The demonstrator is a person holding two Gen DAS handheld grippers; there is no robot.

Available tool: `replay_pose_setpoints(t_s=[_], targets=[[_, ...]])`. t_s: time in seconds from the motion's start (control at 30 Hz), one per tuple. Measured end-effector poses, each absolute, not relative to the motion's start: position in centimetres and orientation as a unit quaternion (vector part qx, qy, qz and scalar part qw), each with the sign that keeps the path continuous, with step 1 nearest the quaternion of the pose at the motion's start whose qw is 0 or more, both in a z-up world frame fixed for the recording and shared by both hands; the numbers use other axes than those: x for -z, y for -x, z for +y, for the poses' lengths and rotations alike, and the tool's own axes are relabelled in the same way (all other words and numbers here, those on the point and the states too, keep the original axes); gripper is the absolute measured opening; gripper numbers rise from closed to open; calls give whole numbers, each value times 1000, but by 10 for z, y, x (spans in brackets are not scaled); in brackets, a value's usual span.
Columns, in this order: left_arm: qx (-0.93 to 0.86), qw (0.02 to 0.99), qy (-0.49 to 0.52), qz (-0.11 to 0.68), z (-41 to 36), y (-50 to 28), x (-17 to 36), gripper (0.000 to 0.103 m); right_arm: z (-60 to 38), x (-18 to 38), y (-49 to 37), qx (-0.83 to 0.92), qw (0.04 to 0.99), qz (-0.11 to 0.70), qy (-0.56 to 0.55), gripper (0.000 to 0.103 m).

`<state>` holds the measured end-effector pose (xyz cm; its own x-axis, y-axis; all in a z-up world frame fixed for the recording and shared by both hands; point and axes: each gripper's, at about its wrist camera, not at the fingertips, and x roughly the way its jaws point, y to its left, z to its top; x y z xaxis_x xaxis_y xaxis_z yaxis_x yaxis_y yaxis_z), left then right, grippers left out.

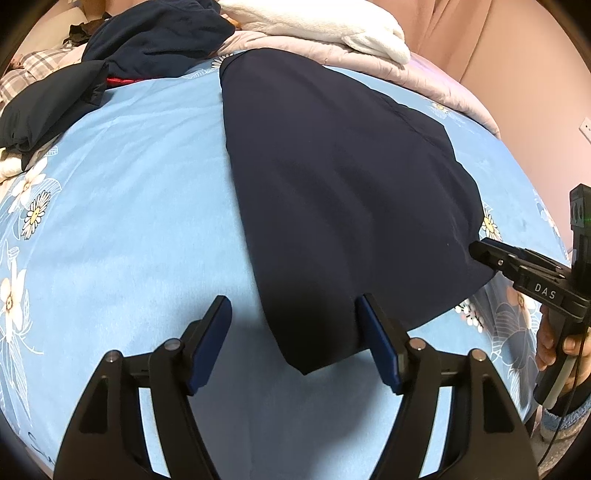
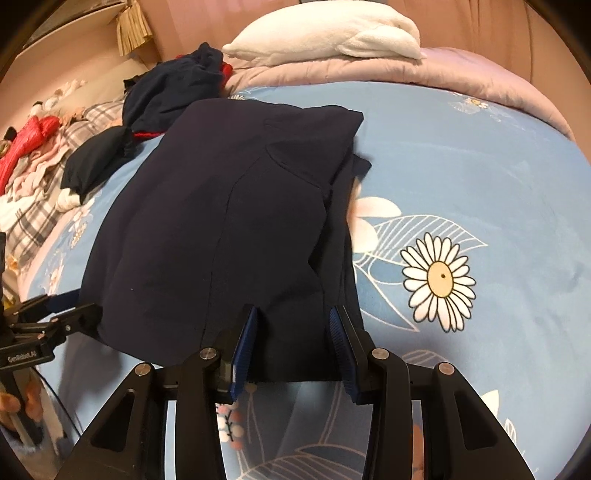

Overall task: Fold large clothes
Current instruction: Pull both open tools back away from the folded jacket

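A dark navy garment (image 1: 332,184) (image 2: 221,221) lies folded flat on the blue flowered bedsheet (image 1: 129,184) (image 2: 480,166). My left gripper (image 1: 291,310) hovers open at its near left corner, which lies between the fingers with no pad pressing it; the right wrist view shows this gripper (image 2: 74,306) at the garment's left edge. My right gripper (image 2: 293,321) stands over the near right edge, pads apart, with cloth lying flat between them. From the left wrist view the right gripper (image 1: 474,251) meets the garment's right edge, held by a hand (image 1: 565,347).
A heap of dark clothes (image 1: 147,37) (image 2: 166,85) sits at the far left. A white fleece bundle (image 1: 332,26) (image 2: 325,33) rests on a pale pink quilt (image 2: 406,70) at the back. Plaid cloth (image 2: 37,206) and a red item (image 2: 29,136) lie left.
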<state>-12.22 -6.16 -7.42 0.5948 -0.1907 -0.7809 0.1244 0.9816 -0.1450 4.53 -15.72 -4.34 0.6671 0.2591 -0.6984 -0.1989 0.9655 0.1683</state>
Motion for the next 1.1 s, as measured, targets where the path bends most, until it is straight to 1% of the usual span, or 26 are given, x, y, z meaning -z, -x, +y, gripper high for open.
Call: replay_pose_setpoints(t_s=[0.13,0.83,0.9,0.97,1.1], targets=[[88,892,39,443,-59,121,76,74,-164,47,-47,-129,910,391,-54,42],[93,887,43,451,-58,132,75,74,-171,39,-32,-101,914,390,-37,42],[98,890,43,442,-56,138,70,74,-169,31,-25,-83,923,375,-15,42],[97,900,39,424,-53,143,62,72,-168,21,-17,-78,933,350,-4,42],[91,916,45,387,-49,135,46,71,-160,6,-9,-132,944,300,-26,42]])
